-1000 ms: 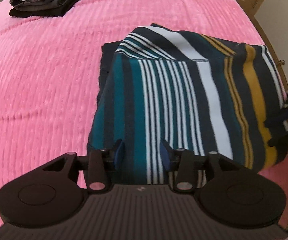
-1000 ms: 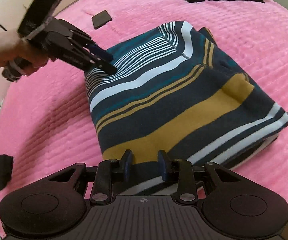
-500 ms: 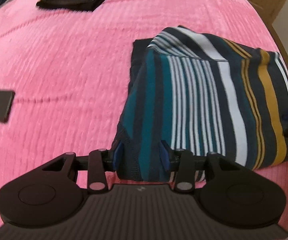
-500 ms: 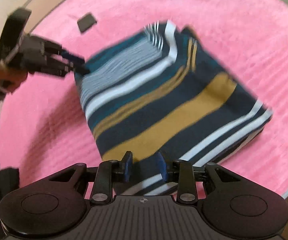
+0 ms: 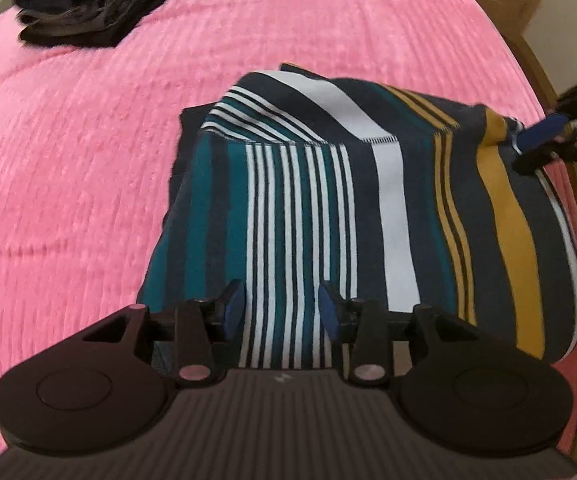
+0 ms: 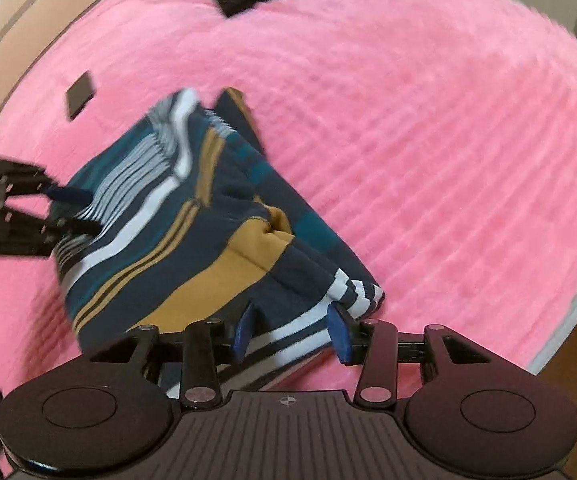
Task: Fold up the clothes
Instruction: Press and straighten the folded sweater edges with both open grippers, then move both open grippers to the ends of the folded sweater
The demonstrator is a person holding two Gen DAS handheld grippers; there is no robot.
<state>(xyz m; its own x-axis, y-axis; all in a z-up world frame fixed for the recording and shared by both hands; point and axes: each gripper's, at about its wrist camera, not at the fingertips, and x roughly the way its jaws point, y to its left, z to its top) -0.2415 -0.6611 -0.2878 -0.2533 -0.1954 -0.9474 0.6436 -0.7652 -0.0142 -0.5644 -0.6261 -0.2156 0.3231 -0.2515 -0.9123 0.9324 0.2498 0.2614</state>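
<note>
Your folded garment [image 5: 320,200] lies on the bed cover [image 5: 88,160], near its right edge in the left wrist view. Your left gripper [image 5: 281,312] sits at the garment's near end, your right gripper [image 6: 291,330] at its opposite side. Behind the garment, at the cover's far side, rests a pile of clothes [image 5: 84,8]. A small flat object [image 6: 80,95] lies on the cover, left of the garment.

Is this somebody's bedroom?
Probably a bedroom. A fluffy pink blanket covers what looks like a bed, with a striped shirt on it and a pile of dark folded clothes farther back.
</note>
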